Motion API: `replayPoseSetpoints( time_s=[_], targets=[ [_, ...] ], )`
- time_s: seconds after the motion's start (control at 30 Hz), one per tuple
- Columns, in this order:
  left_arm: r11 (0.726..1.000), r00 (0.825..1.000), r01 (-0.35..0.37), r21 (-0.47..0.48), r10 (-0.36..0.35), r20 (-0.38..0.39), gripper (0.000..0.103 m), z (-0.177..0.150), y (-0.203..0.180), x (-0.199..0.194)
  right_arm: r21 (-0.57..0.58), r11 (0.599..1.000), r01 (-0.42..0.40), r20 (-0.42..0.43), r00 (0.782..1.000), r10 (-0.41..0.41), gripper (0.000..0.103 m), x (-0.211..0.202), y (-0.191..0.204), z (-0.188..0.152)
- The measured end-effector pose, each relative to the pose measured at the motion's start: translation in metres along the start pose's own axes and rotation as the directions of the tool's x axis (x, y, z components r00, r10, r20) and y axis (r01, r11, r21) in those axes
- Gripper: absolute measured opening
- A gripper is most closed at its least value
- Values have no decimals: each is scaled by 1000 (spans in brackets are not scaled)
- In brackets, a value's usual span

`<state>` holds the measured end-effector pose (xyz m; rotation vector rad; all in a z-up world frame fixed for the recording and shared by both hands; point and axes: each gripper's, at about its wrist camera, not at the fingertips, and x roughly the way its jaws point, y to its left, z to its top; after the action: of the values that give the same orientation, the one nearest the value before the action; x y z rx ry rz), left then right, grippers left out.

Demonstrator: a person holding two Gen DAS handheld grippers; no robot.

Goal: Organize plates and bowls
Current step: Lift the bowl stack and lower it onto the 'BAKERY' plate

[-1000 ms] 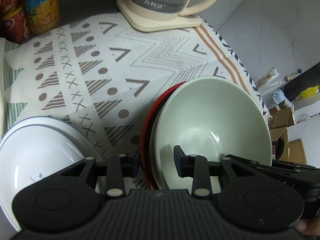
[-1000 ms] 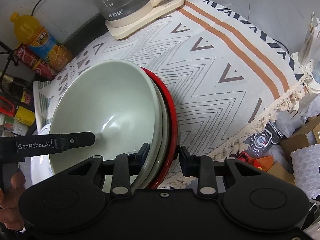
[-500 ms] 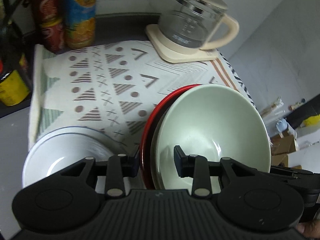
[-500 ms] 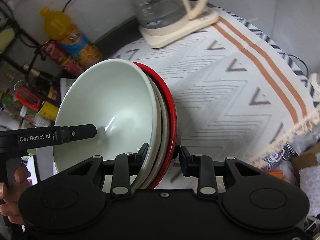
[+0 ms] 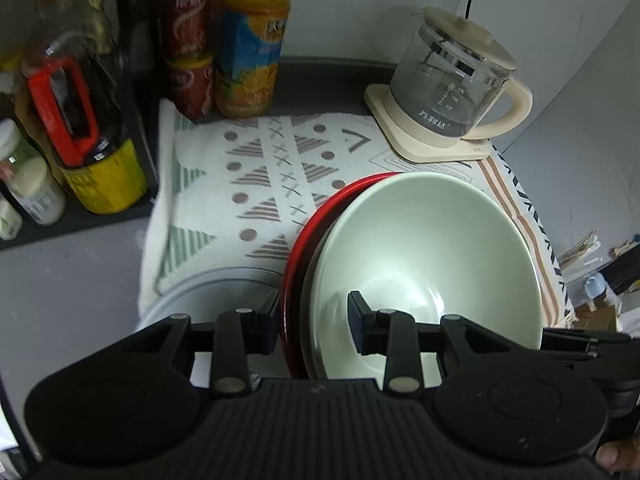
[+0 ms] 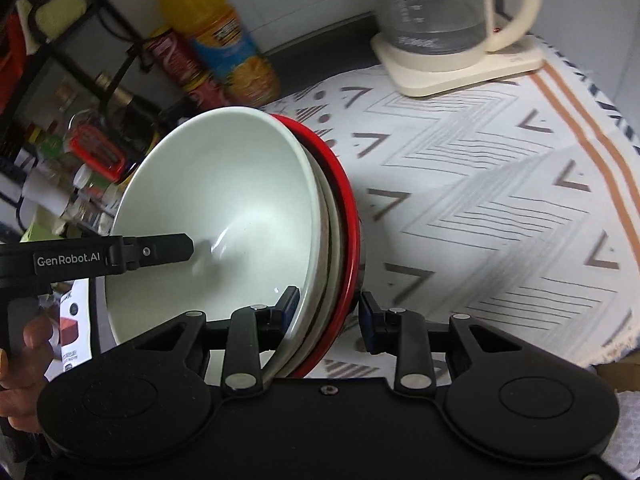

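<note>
A stack of a pale green bowl [image 5: 424, 256] nested over a red plate [image 5: 316, 224] is held up above the patterned cloth. My left gripper [image 5: 314, 316] is shut on the stack's left rim, one finger inside the bowl. My right gripper [image 6: 328, 312] is shut on the opposite rim; the bowl [image 6: 224, 208] and red plate [image 6: 344, 208] show between its fingers. The left gripper's finger [image 6: 156, 250] reaches into the bowl in the right wrist view. A white bowl [image 5: 208, 292] sits on the cloth below left.
A glass kettle [image 5: 452, 92] on a cream base stands at the back right of the cloth [image 5: 256, 168]. An orange juice bottle [image 5: 252, 48] and red cans [image 5: 188, 76] stand at the back. A rack with bottles and a yellow jar [image 5: 108, 180] is at the left.
Both grippers have lifted the bowl-and-plate stack higher above the cloth; the views pulled back, showing more of the rack and bottles. The grip has not changed.
</note>
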<state>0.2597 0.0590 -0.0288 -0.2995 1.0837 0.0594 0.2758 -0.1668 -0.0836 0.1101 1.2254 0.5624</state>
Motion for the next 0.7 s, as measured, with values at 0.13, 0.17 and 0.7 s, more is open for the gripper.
replayPoseSetpoints(
  time_s=[0.13,0.17,0.7],
  targets=[
    [1000,999,-21,22,21,-26,33,-3,12,-4,-43,999,-16,-22,1000,15,31,4,14,-2],
    [999,999,-24,30,25,-33,33,-4,14,-4,-46,999,-19,-33,999,17,31,6,17,-3],
    [994,993,-84,70,89,-79,33,-8,51,-6,-181,981,-74,-170,985,43,32,40,62,-10]
  ],
)
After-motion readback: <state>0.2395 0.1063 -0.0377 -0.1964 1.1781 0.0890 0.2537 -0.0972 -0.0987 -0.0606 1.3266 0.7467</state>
